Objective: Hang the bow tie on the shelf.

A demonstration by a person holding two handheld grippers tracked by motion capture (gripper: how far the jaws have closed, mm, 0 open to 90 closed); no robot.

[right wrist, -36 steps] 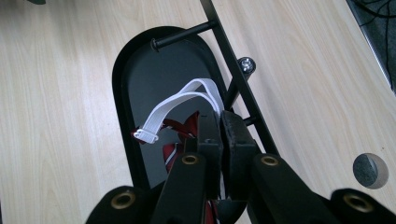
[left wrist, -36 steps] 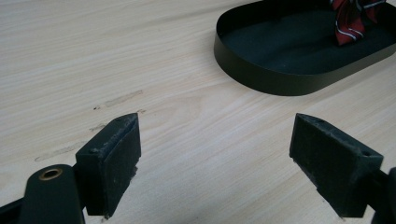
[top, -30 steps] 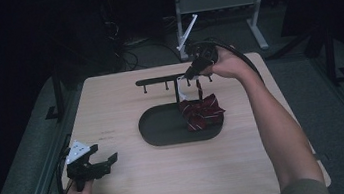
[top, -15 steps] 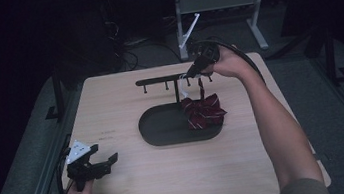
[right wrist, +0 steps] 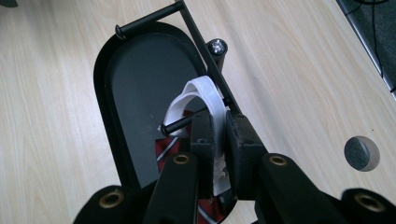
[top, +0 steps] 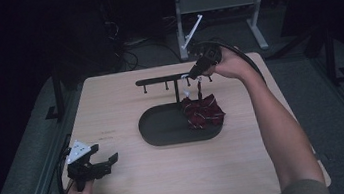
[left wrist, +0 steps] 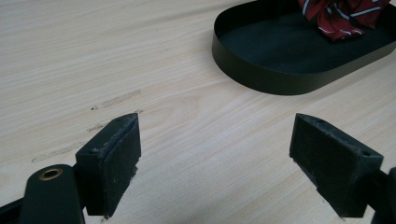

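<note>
The red striped tie hangs by its white elastic loop from a peg of the black rack, its folded body slumped in the right end of the black oval tray below. In the right gripper view the loop is over the peg while the right gripper has the white band between its jaws; they stand only a narrow gap apart and have just been opening, so the grip looks to be loosening, though the band is still pinched between the pads. The step in hand, as I judge it, is hanging the tie on the rack and letting it go. The next move calls for spreading the jaws enough to free the band, then drawing the gripper back without dragging the loop off the peg or tipping the rack.

The left gripper waits low at the near left corner of the wooden table, jaws wide apart and holding nothing.

No brand, label or writing can be read anywhere
</note>
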